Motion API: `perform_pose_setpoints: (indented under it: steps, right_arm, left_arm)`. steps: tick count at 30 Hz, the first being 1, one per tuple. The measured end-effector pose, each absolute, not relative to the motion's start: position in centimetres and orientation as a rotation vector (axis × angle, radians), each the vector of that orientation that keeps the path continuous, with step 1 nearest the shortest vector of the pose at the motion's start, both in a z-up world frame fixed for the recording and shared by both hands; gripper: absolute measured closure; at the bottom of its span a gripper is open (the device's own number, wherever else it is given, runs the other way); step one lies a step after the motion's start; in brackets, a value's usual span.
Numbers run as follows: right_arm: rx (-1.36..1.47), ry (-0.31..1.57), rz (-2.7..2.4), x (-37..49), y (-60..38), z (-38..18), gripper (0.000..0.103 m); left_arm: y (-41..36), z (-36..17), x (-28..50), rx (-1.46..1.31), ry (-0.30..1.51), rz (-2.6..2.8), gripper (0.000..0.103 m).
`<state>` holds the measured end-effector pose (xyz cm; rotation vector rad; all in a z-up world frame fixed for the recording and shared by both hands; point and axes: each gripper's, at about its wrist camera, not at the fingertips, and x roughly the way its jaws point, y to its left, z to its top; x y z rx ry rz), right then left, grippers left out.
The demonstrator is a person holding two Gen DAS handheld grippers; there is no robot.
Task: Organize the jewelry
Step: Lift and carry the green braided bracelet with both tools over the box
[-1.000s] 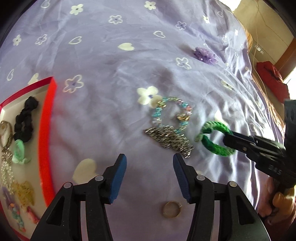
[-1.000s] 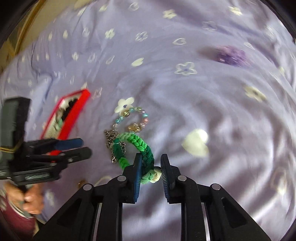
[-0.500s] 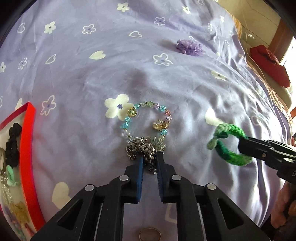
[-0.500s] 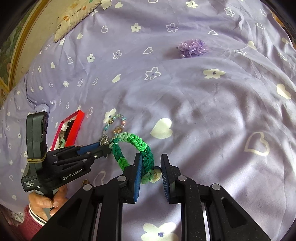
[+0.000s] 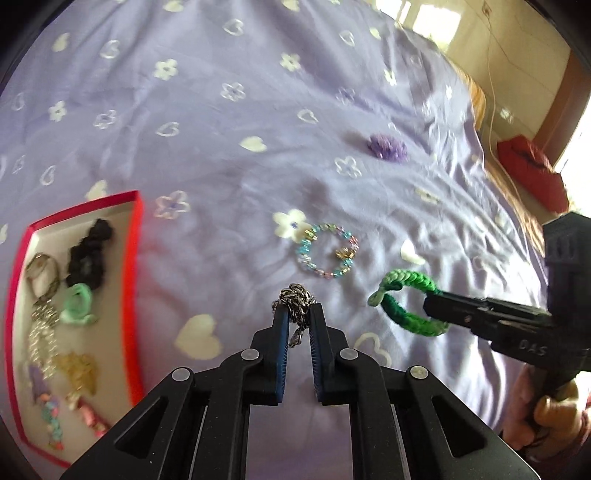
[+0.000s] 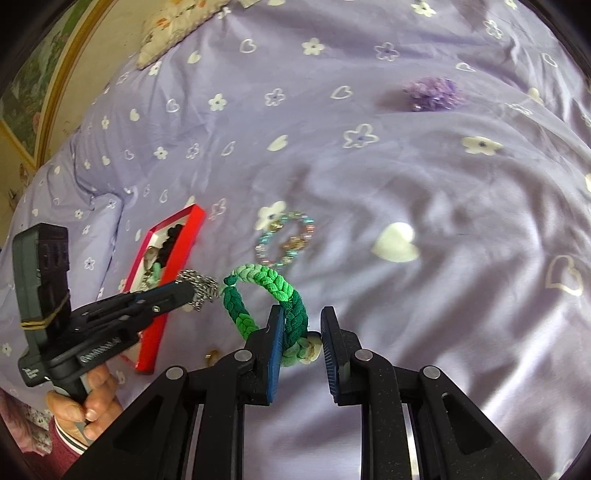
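Note:
My left gripper (image 5: pixel 298 314) is shut on a silver chain bracelet (image 5: pixel 295 301) and holds it above the purple bedspread; it also shows in the right wrist view (image 6: pixel 197 286). My right gripper (image 6: pixel 302 317) is shut on a green braided bracelet (image 6: pixel 266 291), also seen in the left wrist view (image 5: pixel 406 302), lifted off the bed. A pastel beaded bracelet (image 5: pixel 327 251) lies on the bedspread just beyond both. A red-rimmed tray (image 5: pixel 135 236) at the left holds several pieces of jewelry, among them a black scrunchie (image 5: pixel 88 251).
A purple flower hair piece (image 5: pixel 388 147) lies farther back on the bedspread. A small gold ring (image 6: pixel 212 356) lies near the tray. A red object (image 5: pixel 532 173) sits off the bed at the right. A pillow (image 6: pixel 173 29) is at the bed's far end.
My left gripper closed on the silver chain and lifted it off the bed, away from the beaded bracelet. My right gripper kept hold of the green bracelet and stayed raised.

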<state>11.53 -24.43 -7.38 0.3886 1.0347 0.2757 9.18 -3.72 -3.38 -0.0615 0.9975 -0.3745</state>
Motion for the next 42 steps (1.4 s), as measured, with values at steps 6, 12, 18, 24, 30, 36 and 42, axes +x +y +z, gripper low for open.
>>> perform_pose_setpoints:
  steps: [6,12,18,24,30,36,42]
  right_arm:
    - [0.366,1.028,0.34,11.8,-21.3,-6.6,0.083]
    - [0.331,1.031,0.406,11.9,-17.9,-6.1,0.083]
    - [0.297,1.047,0.459,11.8,-14.8,-6.3,0.083]
    - [0.272,1.068,0.507,11.8,-12.0,-6.6,0.083]
    - [0.238,1.076,0.563,11.9,-8.8,-6.6,0.083]
    - [0.202,1.086,0.61,11.9,-5.9,-6.6,0.083]
    - [0.163,1.1,0.649,11.9,-3.4,-6.9,0.083]
  left_arm:
    - [0.3,-1.3,6.3,-0.115,0.968,-0.325,0.094]
    - [3.9,-0.7,3.9,-0.154,0.968,-0.275,0.094]
    - [6.7,-0.3,2.3,-0.187,0.969,-0.225,0.094]
    - [9.7,0.2,0.5,-0.228,0.962,-0.173,0.094]
    - [12.7,0.1,-0.9,-0.254,0.965,-0.12,0.094]
    - [15.5,0.0,-2.1,-0.285,0.968,-0.068,0.094]
    - [17.3,-0.3,-2.5,-0.308,0.968,-0.032,0.094]
